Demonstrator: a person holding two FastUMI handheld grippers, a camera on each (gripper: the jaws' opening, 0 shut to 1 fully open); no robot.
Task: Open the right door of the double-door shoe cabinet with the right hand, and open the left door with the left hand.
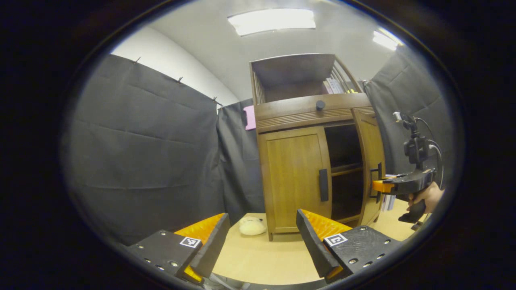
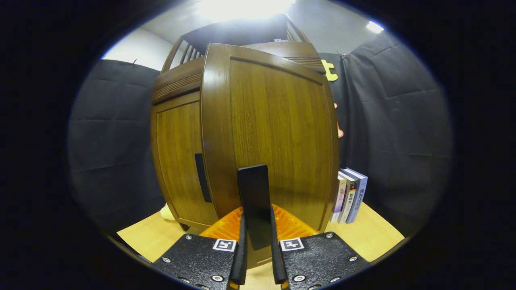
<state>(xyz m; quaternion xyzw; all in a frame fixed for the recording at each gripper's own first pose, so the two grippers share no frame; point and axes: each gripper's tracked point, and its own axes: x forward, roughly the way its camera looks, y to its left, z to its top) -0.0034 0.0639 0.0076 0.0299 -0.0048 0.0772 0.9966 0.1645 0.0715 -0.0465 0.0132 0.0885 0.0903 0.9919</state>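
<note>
1. Brown wooden double-door shoe cabinet (image 1: 298, 169) stands on the pale wood counter (image 1: 262, 257); interior dark, contents hard to make out.
2. Right door (image 2: 274, 133) swung open; its black bar handle (image 2: 254, 205) is clamped between the right gripper (image 2: 256, 249) fingers.
3. Left door (image 1: 294, 177) closed, black handle (image 1: 323, 185) untouched.
4. Left gripper (image 1: 262, 241) well short of the cabinet, fingers wide apart.
5. Nearby: cream plush lump (image 1: 252, 225) at the cabinet's foot, upright books (image 2: 350, 195) beside the open door.
</note>
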